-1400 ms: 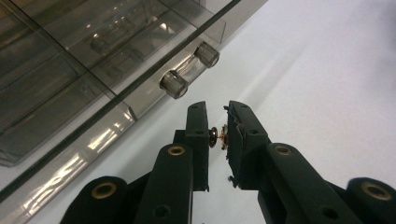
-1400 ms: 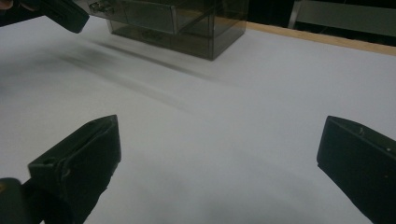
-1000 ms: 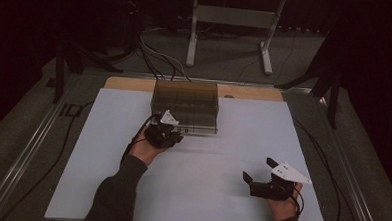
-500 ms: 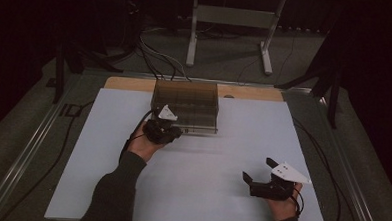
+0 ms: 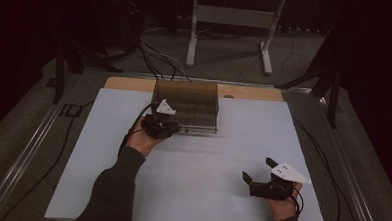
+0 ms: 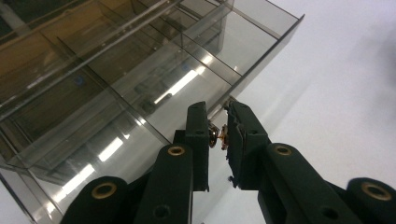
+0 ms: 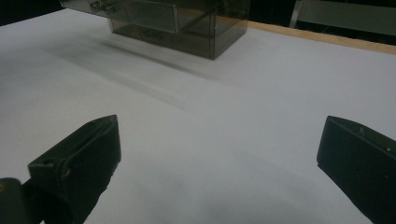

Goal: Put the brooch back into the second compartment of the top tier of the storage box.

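A smoky clear drawer box (image 5: 187,102) (image 7: 187,28) stands at the back middle of the white table top (image 5: 207,156). My left gripper (image 5: 169,127) (image 6: 218,114) is at the box's front left corner, over an open drawer (image 6: 140,84) split into compartments. Its jaws are nearly together, pinching a small gold-coloured metal piece (image 6: 217,135). My right gripper (image 5: 258,169) (image 7: 219,140) rests low at the front right of the table, jaws wide apart, with bare white surface between them.
A wooden strip (image 5: 130,83) runs along the table's far edge behind the box. A metal stand (image 5: 228,22) and cables (image 5: 156,58) lie on the floor beyond. A metal rail (image 5: 27,148) lines the left side.
My left gripper has edged slightly farther away, toward the box. The right gripper has stayed put.
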{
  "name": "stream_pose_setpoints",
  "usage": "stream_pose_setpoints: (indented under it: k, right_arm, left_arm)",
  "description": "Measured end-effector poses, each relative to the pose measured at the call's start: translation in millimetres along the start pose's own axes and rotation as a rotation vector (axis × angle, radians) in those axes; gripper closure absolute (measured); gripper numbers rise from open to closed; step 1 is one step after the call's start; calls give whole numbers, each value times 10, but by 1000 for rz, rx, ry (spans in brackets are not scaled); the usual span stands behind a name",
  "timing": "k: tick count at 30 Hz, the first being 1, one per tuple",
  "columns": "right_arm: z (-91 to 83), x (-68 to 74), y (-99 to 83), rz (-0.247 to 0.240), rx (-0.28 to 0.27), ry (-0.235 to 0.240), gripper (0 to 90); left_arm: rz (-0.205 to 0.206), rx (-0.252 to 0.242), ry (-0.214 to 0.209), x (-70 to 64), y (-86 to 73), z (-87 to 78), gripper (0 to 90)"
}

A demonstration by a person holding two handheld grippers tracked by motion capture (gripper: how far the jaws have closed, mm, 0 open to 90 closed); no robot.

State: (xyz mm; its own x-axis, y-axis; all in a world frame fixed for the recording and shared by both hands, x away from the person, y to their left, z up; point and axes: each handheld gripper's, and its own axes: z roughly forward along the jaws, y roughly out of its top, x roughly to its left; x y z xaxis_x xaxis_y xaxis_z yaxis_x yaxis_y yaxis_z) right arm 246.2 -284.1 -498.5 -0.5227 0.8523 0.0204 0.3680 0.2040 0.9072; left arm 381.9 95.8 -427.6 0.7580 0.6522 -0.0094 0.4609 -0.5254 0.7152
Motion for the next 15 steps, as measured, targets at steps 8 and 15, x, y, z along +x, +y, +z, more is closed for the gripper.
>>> stream_pose_setpoints:
  k: [8,15]
  right_arm:
    - [1,-3,-1,-1,0,1,2]
    - [-4,-7,-2,4,1,0,2]
  left_arm:
    - [-9,0,10,43,25,-10,801]
    - [-23,1,25,101,33,-4,801]
